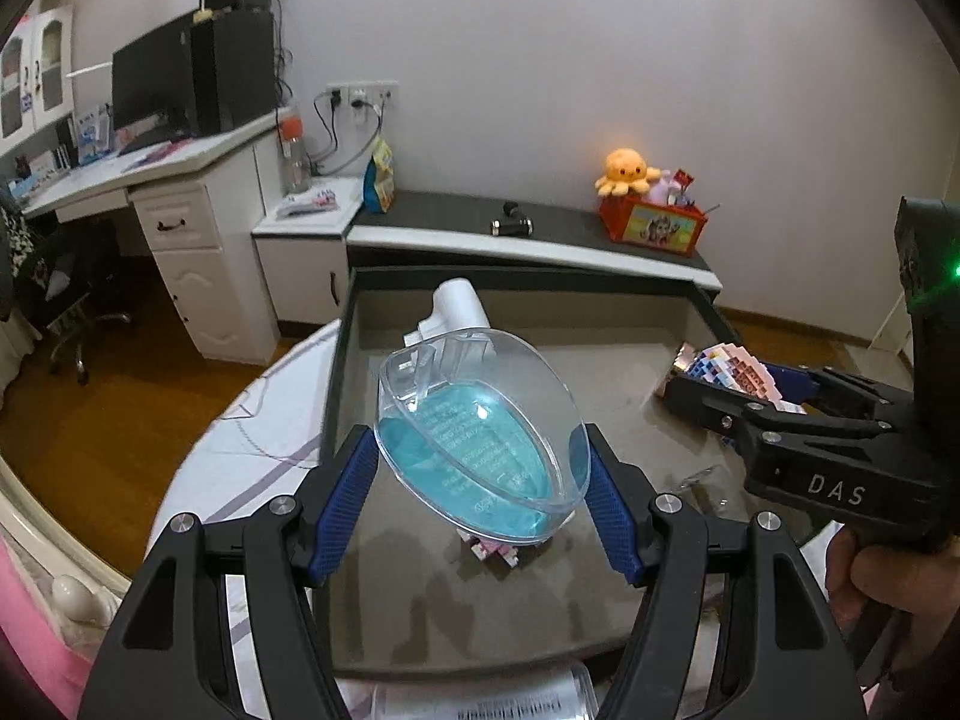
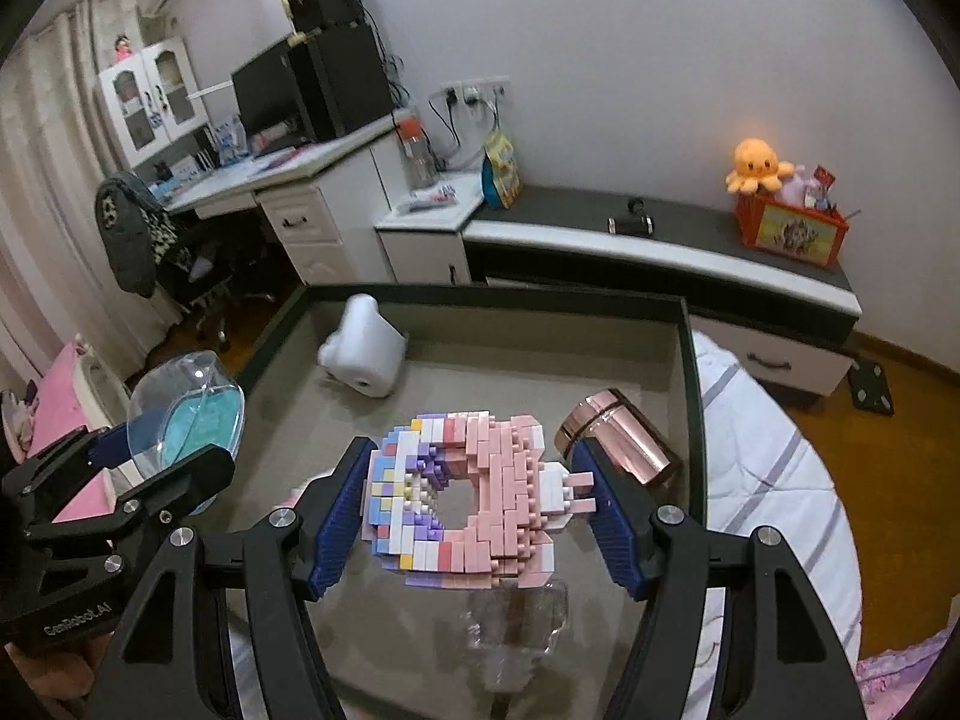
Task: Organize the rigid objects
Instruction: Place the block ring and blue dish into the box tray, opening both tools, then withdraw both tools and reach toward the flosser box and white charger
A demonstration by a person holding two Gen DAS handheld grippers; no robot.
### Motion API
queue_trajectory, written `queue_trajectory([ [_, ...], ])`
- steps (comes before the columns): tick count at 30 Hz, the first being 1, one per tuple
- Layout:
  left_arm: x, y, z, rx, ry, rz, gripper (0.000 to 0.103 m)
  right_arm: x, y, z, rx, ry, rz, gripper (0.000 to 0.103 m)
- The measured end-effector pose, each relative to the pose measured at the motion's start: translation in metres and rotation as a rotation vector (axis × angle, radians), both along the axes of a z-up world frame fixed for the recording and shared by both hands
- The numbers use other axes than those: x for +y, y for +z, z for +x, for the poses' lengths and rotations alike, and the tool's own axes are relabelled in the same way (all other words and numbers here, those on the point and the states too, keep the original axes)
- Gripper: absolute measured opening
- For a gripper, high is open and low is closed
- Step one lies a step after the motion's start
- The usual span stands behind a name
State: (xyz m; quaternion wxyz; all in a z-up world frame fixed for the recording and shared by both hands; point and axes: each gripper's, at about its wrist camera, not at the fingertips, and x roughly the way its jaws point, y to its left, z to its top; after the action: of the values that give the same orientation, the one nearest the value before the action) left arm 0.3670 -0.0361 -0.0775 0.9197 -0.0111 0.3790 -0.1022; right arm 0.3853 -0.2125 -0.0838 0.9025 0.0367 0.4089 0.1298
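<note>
White wall [image 1: 600, 60], wooden floor [image 1: 120, 420], white desk [image 2: 300, 174], low cabinet [image 2: 660, 240]

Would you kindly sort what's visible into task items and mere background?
Task items: clear bottle of blue liquid in left tool; brick ring in right tool; grey tray; rose-gold can; white object.

Background: octopus plush; monitor; office chair.

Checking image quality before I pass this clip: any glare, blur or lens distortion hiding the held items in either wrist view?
Left wrist: fisheye bends the room edges; small highlights on the clear blue-liquid bottle, still sharp in the left gripper. Right wrist: same curvature, dark corner vignette; brick donut crisp in the right gripper; rose-gold jar shows soft reflections.
</note>
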Motion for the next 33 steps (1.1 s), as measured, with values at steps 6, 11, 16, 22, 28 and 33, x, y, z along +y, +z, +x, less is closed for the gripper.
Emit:
queue_trajectory([
  [6,-0.007,-0.017,0.017,0.056,0.000,0.034,0.069,-0.001,-0.017,0.013,0.051,-0.012,-0.011,0.069],
  [11,0.002,-0.015,0.011,0.027,0.025,0.036,0.100,-0.003,-0.013,0.009,0.054,-0.011,0.020,0.088],
  [16,0.010,0.003,-0.009,-0.030,0.045,0.044,0.103,-0.012,0.001,-0.001,0.022,-0.073,0.049,0.103],
  [22,0.025,0.030,-0.041,-0.088,0.080,0.012,0.103,-0.022,0.028,-0.027,-0.049,-0.121,0.111,0.103],
  [28,0.029,0.055,-0.078,-0.139,0.098,0.017,0.103,-0.017,0.057,-0.069,-0.139,-0.145,0.078,0.103],
  [33,0.032,0.074,-0.112,-0.182,0.102,0.010,0.103,-0.013,0.078,-0.106,-0.204,-0.157,0.030,0.103],
])
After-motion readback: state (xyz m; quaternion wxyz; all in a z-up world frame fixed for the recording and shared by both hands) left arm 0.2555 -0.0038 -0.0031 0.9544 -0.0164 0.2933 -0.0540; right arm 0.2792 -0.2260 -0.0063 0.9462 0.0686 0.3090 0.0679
